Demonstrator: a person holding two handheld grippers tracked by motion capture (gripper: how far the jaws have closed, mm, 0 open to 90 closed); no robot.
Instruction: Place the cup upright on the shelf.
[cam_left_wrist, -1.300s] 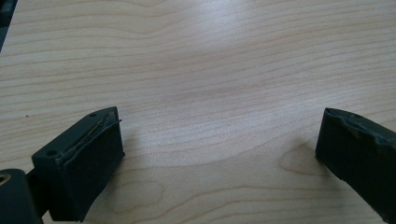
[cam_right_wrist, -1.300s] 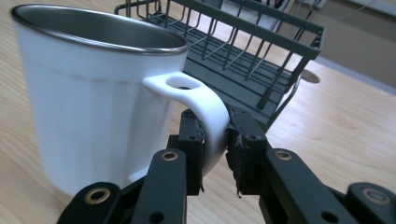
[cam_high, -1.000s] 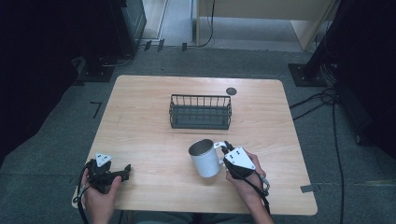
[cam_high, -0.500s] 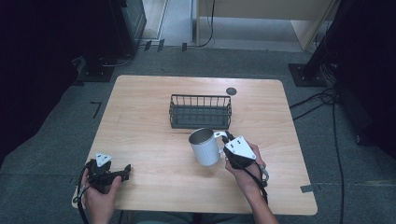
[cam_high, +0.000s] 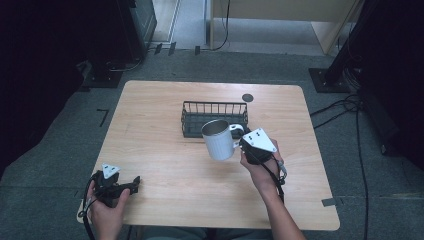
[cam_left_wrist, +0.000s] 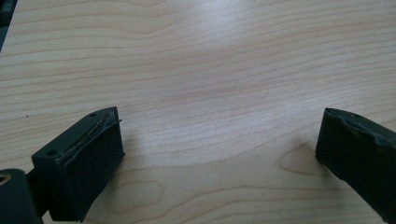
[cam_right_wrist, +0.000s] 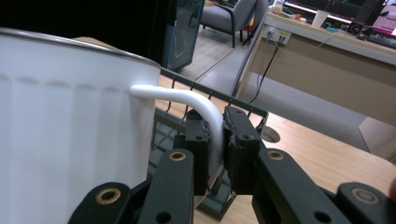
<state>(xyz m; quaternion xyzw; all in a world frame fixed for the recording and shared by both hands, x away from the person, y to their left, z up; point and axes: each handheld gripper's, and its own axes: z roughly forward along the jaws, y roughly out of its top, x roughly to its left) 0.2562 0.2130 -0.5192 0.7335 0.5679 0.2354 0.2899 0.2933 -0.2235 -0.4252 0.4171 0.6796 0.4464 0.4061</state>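
The right gripper (cam_high: 243, 141) is clamped on the handle of the white mug (cam_high: 218, 139), which hangs clear of the table (cam_high: 165, 105) just before the wire basket (cam_high: 214, 108). The left gripper (cam_high: 131, 184) rests jaws apart, empty, at the near left edge. To seat the mug in the basket, raise its base above the rim, keep it level, and release only once it is supported.

One mug (cam_high: 218, 140), one wire basket (cam_high: 214, 118), one table (cam_high: 165, 150), two grippers.

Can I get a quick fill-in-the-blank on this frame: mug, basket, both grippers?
1. The right gripper grips the white mug by its ____.
2. The left gripper has its jaws ____, nothing between them.
3. The wire basket sits on the ____ table.

Missing words: handle; open; wooden
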